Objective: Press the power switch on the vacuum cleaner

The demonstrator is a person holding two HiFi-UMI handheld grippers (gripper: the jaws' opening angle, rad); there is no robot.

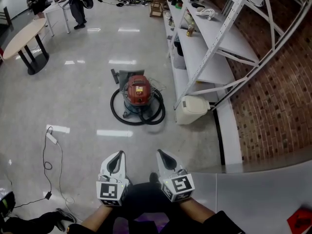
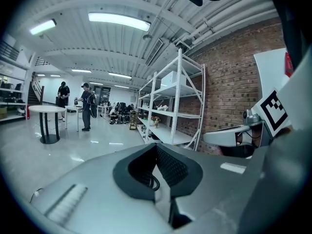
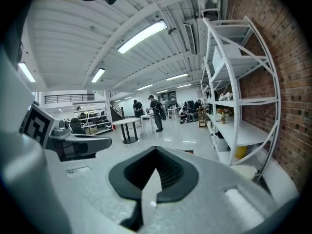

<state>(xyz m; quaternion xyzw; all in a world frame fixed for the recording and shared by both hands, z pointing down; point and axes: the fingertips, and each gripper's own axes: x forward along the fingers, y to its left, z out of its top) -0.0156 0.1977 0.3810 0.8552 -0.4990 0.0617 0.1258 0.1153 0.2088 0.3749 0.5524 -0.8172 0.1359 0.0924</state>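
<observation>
Claws: our left claw and right claw are each closed tip to tip, with nothing held. They sit side by side, close in front of us.
Vacuum cleaner's place: the vacuum cleaner stands on the floor well ahead of both claws, roughly on the line between them.
Stage: as we judge it, this fits either standing off ahead of a press or standing back after one. The power switch is too small for us to read.
Doing a press well: we reckon closed tips suit a switch. Use one claw only, come squarely onto the top, and stay clear of the hose.
Look of the vacuum cleaner: red domed top with a yellow label and a bluish base. The black hose is looped around it on the floor.
Nearby: a white bin sits ahead and to the right of the right claw.
</observation>
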